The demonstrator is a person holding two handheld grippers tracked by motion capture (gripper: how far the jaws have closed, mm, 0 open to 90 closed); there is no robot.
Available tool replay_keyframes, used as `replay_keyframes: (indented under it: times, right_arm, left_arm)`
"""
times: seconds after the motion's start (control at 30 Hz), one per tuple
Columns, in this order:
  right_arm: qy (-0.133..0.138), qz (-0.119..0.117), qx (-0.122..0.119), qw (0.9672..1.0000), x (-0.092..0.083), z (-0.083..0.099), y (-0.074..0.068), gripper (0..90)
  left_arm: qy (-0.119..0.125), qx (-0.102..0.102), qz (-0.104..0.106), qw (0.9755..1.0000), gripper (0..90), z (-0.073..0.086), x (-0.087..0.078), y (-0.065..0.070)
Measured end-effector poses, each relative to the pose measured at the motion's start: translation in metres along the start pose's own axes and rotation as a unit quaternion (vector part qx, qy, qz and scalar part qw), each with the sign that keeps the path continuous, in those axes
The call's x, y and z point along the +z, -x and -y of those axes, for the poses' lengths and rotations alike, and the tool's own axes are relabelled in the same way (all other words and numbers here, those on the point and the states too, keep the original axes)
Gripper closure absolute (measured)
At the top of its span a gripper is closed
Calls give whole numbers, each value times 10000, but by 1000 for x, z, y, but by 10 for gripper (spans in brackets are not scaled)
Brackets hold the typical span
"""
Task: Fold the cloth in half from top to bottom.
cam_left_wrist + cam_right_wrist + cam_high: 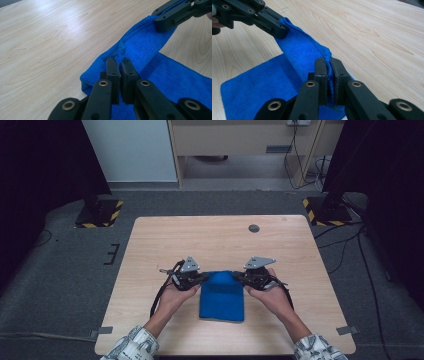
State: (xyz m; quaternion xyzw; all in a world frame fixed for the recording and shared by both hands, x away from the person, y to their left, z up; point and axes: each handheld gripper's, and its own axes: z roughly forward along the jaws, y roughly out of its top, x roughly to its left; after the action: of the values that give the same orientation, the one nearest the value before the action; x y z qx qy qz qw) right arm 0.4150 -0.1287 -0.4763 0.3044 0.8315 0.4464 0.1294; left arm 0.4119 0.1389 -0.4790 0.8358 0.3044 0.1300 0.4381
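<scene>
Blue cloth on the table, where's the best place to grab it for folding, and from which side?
Grip the blue cloth at its far edge, one corner each. The left gripper and right gripper pinch it there, coming from opposite sides, so the edge lifts evenly while the near part lies flat.

Surface: pale wooden rectangular table (pixel 150 245)
Lying on it: blue terry cloth (pixel 221 302), near half flat
Far edge: small dark round disc (pixel 254 228), perhaps a cable port

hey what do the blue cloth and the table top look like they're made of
The blue fuzzy cloth looks like microfibre or terry: a matte, nubby pile with a stitched hem along the edge, draping softly where it is lifted. The pale wooden table top shows light wood grain with a smooth, slightly glossy sheen; it could be laminate or veneer rather than solid wood.
</scene>
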Motion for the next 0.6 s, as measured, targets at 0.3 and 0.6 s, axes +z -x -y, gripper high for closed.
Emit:
replay_keyframes:
  times: [0.3, 0.6]
  right_arm:
    - [68, 6, -42, 10000, -4, -8, -2, 846]
    - [34, -62, -83, 9999, -5, -8, -7, 843]
  left_arm:
    - [111, -53, -58, 9999, 870, -3, -4, -4]
    - [133, -66, 59, 9999, 871, 3, -14, 2]
